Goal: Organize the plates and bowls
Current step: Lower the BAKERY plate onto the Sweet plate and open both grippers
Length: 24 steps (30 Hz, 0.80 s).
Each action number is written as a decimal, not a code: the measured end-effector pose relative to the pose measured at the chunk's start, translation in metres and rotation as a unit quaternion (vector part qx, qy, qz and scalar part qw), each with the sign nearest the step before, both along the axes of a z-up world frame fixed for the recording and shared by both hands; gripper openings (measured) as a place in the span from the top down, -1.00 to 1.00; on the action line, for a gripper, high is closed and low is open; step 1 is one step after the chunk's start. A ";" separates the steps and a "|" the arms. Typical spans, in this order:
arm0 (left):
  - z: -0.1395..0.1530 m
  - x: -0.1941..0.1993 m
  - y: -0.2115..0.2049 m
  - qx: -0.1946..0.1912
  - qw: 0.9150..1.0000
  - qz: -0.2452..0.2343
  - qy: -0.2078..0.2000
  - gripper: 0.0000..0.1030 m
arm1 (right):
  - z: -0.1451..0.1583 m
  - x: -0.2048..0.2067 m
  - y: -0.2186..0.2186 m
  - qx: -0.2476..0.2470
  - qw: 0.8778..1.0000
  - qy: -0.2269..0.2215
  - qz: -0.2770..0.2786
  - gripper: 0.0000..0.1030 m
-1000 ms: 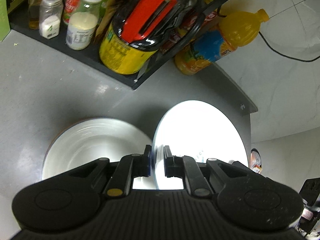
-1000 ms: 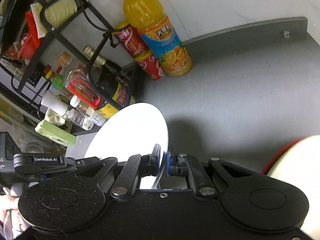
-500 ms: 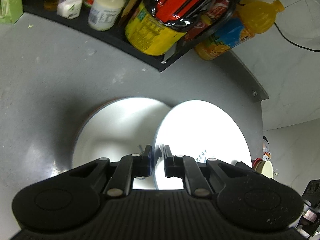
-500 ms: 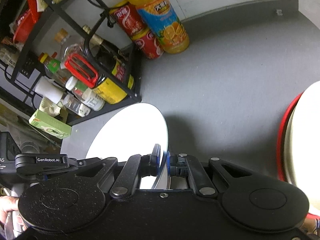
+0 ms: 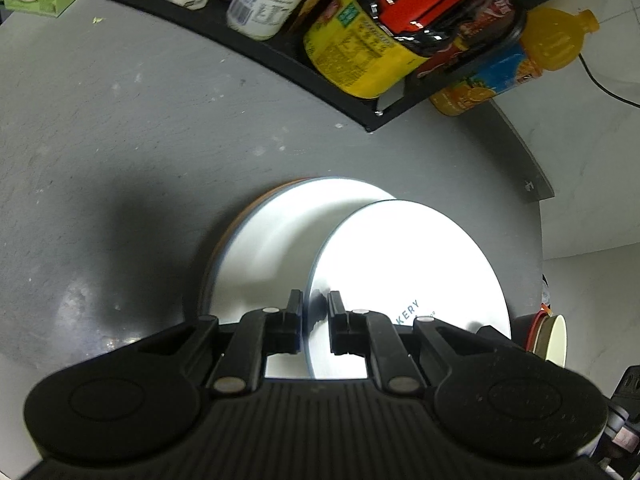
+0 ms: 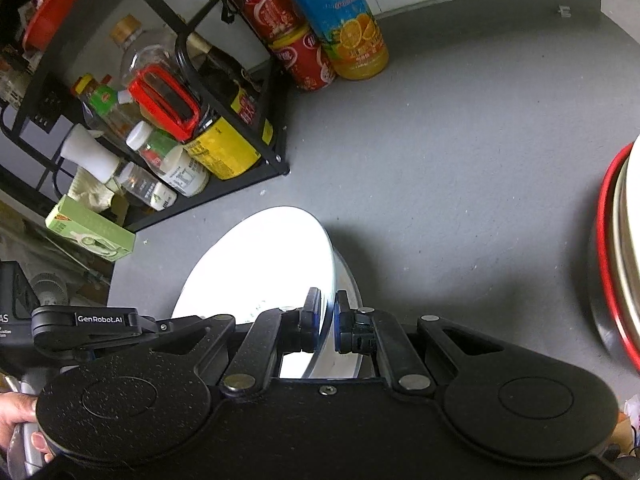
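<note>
Partly hidden: stacked plates (image 6: 618, 256), frame-cropped.

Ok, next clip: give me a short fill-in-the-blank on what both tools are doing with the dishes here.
1. Both the left tool and the right tool grip the same white ____.
2. That plate is held over a ____ plate lying on the counter.
3. The juice bottle holds ____ liquid.
4. The dish stack at the right has a ____ rim.

Missing: plate; larger; orange; red
</note>
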State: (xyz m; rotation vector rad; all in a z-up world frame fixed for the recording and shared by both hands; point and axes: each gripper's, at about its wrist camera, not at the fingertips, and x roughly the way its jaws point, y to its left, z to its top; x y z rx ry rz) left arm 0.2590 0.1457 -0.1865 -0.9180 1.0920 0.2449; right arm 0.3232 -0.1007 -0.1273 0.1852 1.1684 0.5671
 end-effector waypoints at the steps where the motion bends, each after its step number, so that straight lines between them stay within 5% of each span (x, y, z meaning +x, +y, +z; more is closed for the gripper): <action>1: -0.002 0.000 0.000 0.000 1.000 0.000 0.002 0.81 | -0.002 -0.001 0.001 -0.002 1.000 0.001 0.001 0.87; 12: -0.025 -0.004 0.000 0.006 1.000 -0.004 0.023 0.78 | -0.020 -0.011 0.010 -0.038 0.999 0.005 0.014 0.86; 24: -0.018 -0.004 -0.009 0.053 0.998 -0.012 0.024 0.74 | -0.023 -0.012 0.019 -0.056 0.998 -0.019 0.037 0.82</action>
